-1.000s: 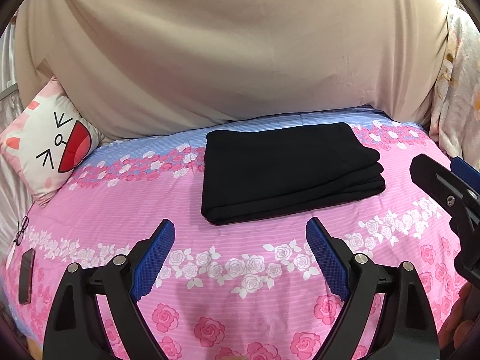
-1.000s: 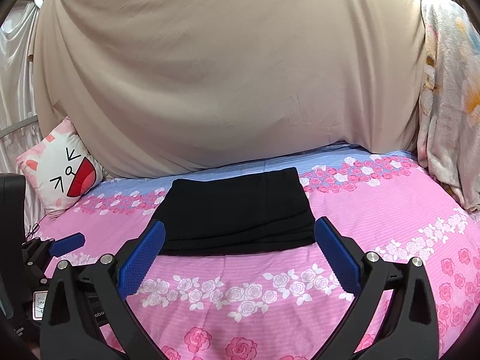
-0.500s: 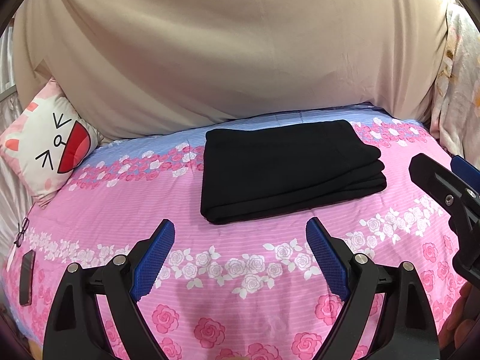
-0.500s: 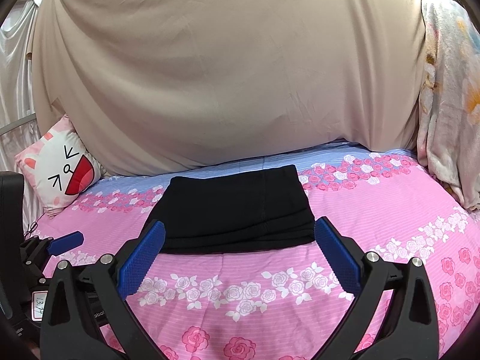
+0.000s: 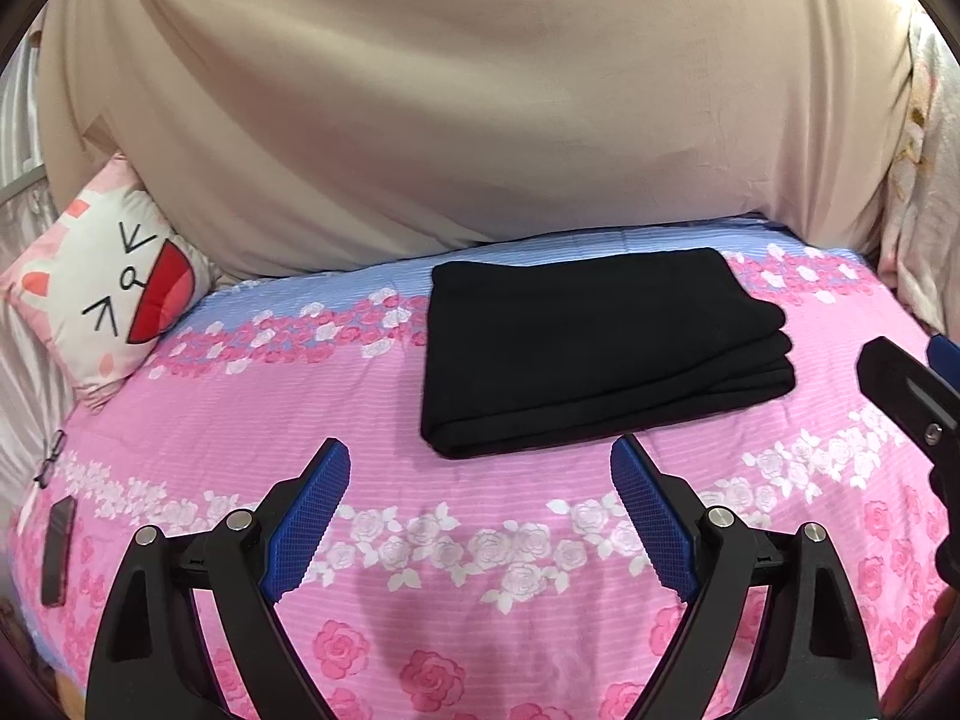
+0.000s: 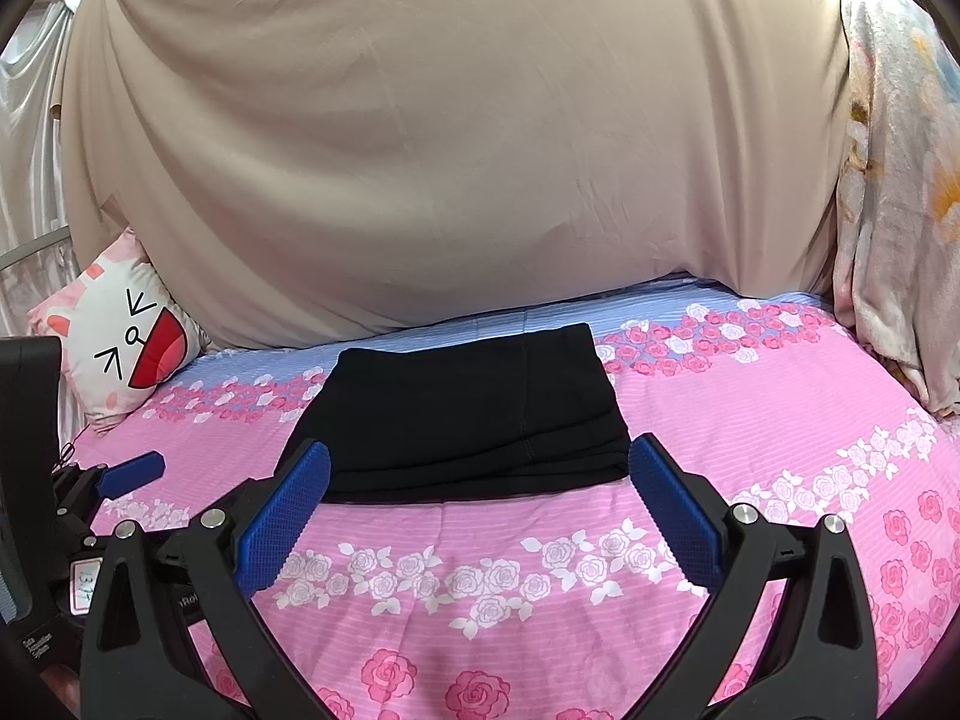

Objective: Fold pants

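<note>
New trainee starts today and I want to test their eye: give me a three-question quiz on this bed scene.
1. True or false: the black pants lie folded in a stack on the pink floral bedsheet.
2. What sits between the fingers of the left gripper? A) pants B) nothing C) pillow
3. Which side of the left wrist view shows the cartoon-face pillow?

Key: 1 true; 2 B, and the right gripper is likewise open and empty; 3 left.
</note>
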